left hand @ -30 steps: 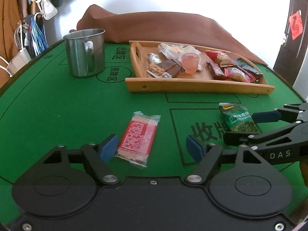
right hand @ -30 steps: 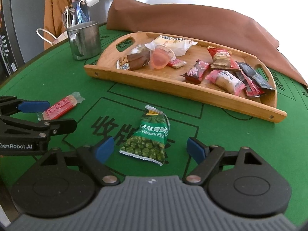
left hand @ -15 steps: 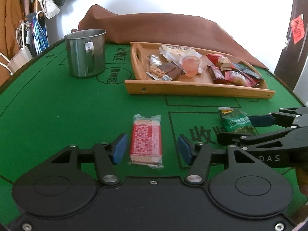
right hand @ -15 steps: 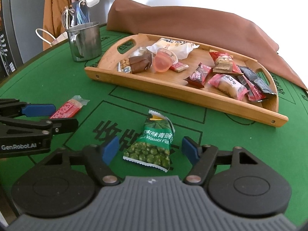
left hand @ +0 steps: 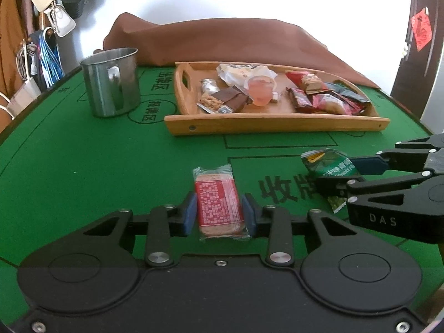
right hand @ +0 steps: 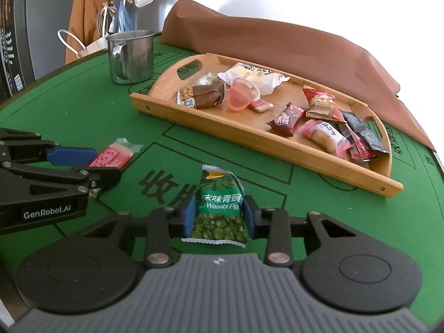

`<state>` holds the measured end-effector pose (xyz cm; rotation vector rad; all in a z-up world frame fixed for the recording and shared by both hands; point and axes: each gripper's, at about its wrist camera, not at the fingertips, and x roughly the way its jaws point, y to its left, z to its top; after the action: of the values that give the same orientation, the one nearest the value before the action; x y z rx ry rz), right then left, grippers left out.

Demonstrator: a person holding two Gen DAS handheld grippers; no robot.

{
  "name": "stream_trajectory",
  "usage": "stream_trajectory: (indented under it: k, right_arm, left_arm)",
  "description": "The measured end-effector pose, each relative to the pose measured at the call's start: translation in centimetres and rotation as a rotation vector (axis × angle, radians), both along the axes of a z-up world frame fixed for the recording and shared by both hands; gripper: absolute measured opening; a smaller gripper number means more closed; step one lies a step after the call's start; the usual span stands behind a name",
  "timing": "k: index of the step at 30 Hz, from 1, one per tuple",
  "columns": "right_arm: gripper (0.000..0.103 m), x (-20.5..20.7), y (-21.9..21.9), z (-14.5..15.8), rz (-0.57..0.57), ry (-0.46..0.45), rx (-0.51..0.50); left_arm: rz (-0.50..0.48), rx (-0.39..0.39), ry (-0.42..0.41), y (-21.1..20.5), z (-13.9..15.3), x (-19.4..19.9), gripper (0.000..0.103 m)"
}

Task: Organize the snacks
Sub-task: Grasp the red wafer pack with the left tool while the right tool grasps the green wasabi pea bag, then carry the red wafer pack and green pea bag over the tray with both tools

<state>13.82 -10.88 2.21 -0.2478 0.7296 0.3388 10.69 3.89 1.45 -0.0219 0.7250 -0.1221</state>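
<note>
Red wafer pack (left hand: 219,208) is being closed on by the left gripper (left hand: 219,215), wasabi pea bag (right hand: 219,213) by the right gripper (right hand: 219,215); pads at the sides, both flat on the green surface (left hand: 83,166), likely bound for the wooden tray (right hand: 222,133).

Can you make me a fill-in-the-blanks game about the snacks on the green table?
1. The left gripper is closing its fingers on a ____ cracker packet.
2. The right gripper is closing on a green bag of wasabi ____.
3. The other snacks lie in a ____ tray.
4. Beside the tray stands a metal ____.

Missing words: red; peas; wooden; mug
</note>
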Motion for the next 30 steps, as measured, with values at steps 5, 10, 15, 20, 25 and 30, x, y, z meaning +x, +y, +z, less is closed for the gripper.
stream_trajectory:
  k: [5,10,15,20,25,30]
  right_arm:
    - [0.034,-0.3,-0.4,0.7,0.002,-0.007,0.007]
    - [0.034,-0.3,-1.2,1.1,-0.018,-0.006,0.037]
    - [0.034,0.3,-2.4,1.5,-0.055,0.027,0.089]
    - [0.034,0.4,-3.3,2.0,-0.082,0.012,0.099]
    - [0.034,1.2,-4.2,3.1,-0.118,-0.025,0.112]
    - [0.034,3.0,-5.5,4.6,-0.16,-0.04,0.153]
  left_arm:
    - [-0.004,-0.014,-0.001,0.0,0.3,-0.3,0.033]
    - [-0.011,-0.014,-0.012,-0.3,0.8,-0.3,0.033]
    - [-0.021,-0.036,-0.008,-0.5,1.1,-0.1,0.032]
    - [-0.027,-0.034,-0.014,-0.7,1.4,0.1,0.032]
    - [-0.03,-0.039,-0.04,-0.8,2.9,1.1,0.032]
    - [-0.038,-0.029,-0.081,-1.3,4.9,3.1,0.032]
